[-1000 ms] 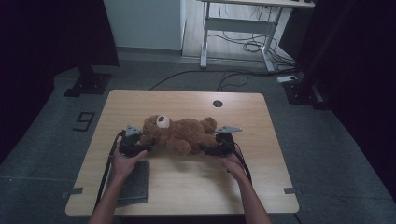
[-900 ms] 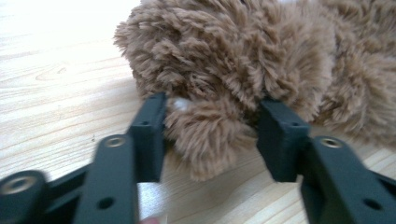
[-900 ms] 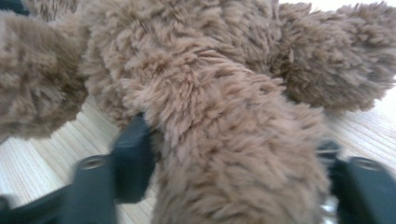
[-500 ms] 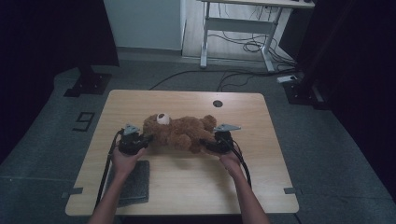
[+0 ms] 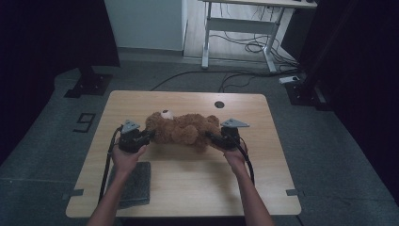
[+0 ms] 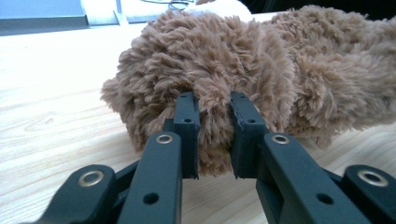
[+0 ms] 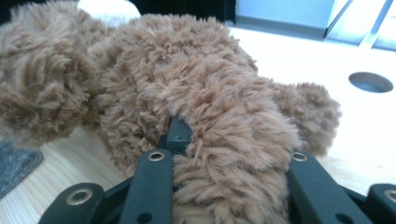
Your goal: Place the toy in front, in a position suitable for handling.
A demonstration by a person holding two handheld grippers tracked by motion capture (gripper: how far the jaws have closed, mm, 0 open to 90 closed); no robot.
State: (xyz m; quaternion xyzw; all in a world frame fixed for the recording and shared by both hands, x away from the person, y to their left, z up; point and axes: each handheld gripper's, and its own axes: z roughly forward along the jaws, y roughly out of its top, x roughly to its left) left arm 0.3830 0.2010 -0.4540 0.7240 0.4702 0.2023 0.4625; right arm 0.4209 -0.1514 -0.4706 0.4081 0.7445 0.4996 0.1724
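On the wooden table [image 5: 188,188], roughly mid-way across, lies a brown teddy bear [image 5: 181,129] on its back, head w/ white muzzle toward the person's left, legs toward the right. Left gripper [image 5: 147,136] has hold of the bear at the head end; right gripper [image 5: 212,138] at the leg end, so the toy stretches between the 2 tools.

Left gripper view: both black jaws have just been closing and now pinch a tuft of plush betw. them, fur [image 6: 215,135] bulging out above and below the pads. Looks like an arm or ear of the bear, can't say which, too close up. Table surface shows pale under and behind the toy.

Right gripper view: jaws also just closed in, clamped on a fat limb of the bear [image 7: 224,154], prob. a leg; one jaw tip pokes out of the fur, the other is buried in it. Round cable hole [image 7: 371,81] in the tabletop sits off to the side, well apart from the bear. Corner of a grey cloth pad [image 7: 16,165] at the left edge.

High view: grey cloth pad [image 5: 134,183] lies near the front-left of the table, just under the person's left forearm [image 5: 117,188]. Cables trail back from each gripper along the forearms. Whether the bear's underside touches the table, can't tell from this angle.
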